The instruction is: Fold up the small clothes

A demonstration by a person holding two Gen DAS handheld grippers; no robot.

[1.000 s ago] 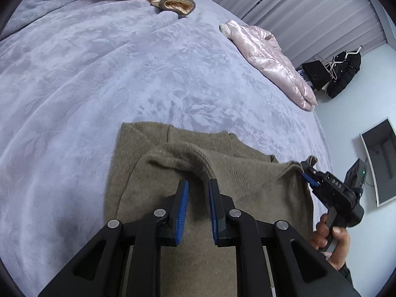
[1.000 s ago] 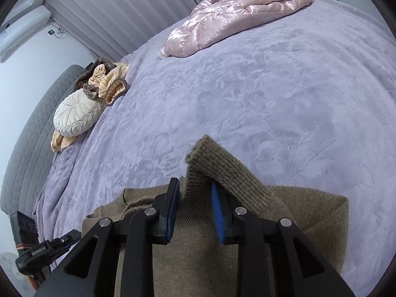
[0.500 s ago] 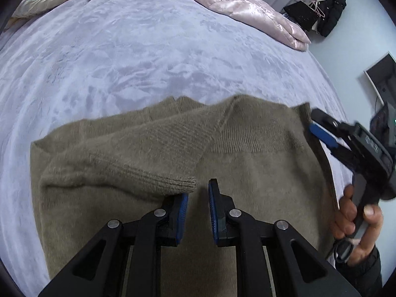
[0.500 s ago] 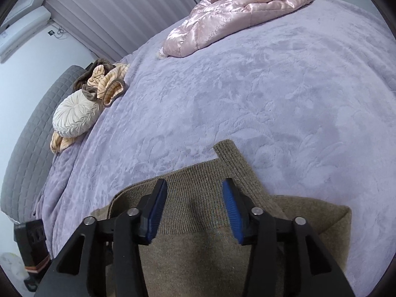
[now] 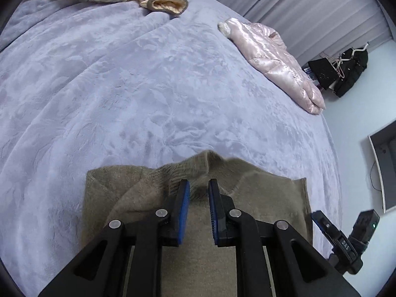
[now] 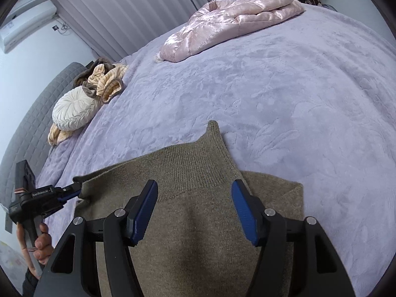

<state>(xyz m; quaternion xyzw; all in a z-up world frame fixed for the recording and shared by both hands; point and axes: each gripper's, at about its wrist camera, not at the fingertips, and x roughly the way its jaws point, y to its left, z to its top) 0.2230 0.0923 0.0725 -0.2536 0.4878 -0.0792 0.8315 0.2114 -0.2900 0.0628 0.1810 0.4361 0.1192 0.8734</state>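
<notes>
An olive-brown knit sweater (image 5: pixel 259 198) lies folded on the lilac bed cover (image 5: pixel 123 86). My left gripper (image 5: pixel 199 193) is shut on a raised ribbed edge of the sweater, which bunches up between the blue pads. In the right wrist view the left gripper (image 6: pixel 74 189) pinches the sweater's left corner, with a hand on its handle. My right gripper (image 6: pixel 195 195) hangs open over the sweater (image 6: pixel 198 168). The ribbed hem lies flat under it and its pads touch nothing. The right gripper's tip (image 5: pixel 319 219) shows at the sweater's right edge.
A pink satin jacket (image 6: pixel 230 17) lies at the far side of the bed. A cream round cushion (image 6: pixel 71 111) and a striped beige garment (image 6: pixel 106 81) sit by the grey headboard (image 6: pixel 32 123). Black bags (image 5: pixel 346 74) and a screen (image 5: pixel 386 170) stand beyond the bed's right edge.
The right jaws opened wide and let go of the ribbed hem, which now lies flat on the sweater. The left gripper swung across, keeping its grip on the knit.
</notes>
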